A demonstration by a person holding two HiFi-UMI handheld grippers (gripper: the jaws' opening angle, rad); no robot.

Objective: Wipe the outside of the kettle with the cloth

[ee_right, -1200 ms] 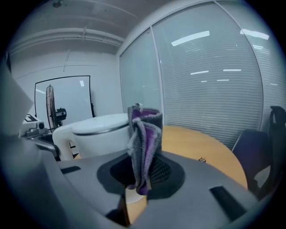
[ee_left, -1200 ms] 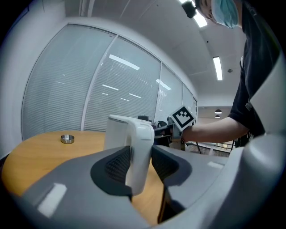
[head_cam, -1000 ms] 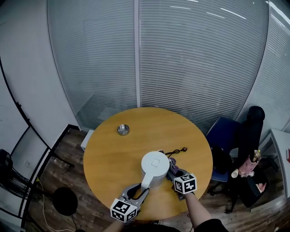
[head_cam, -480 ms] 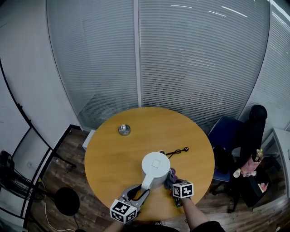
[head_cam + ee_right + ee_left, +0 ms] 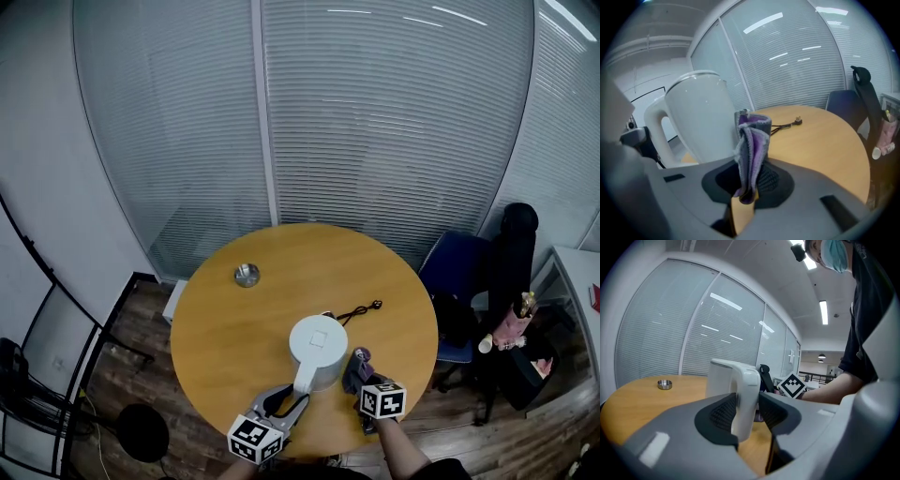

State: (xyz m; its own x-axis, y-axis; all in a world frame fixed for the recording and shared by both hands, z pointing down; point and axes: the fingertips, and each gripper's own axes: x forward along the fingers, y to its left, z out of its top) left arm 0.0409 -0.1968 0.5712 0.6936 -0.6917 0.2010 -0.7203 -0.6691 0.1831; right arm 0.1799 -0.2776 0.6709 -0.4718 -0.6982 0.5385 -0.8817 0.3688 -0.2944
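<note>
A white kettle (image 5: 318, 350) stands upright near the front of the round wooden table (image 5: 234, 323), its handle (image 5: 303, 379) pointing toward me. My left gripper (image 5: 289, 401) is shut on that handle (image 5: 745, 401). Just right of the kettle body (image 5: 701, 119), my right gripper (image 5: 364, 386) is shut on a folded purple-and-grey cloth (image 5: 751, 152). The cloth (image 5: 357, 367) stands up beside the kettle's right side; whether it touches the wall I cannot tell.
The kettle's black power cord and plug (image 5: 361, 310) lie on the table behind it. A small metal ashtray (image 5: 247, 275) sits at the table's far left. A blue chair (image 5: 455, 281) and a dark chair with bags (image 5: 511, 281) stand to the right. Glass walls with blinds stand behind.
My right gripper with the cloth has slid back toward me along the kettle's right side. The left gripper stays on the handle; the kettle has not moved.
</note>
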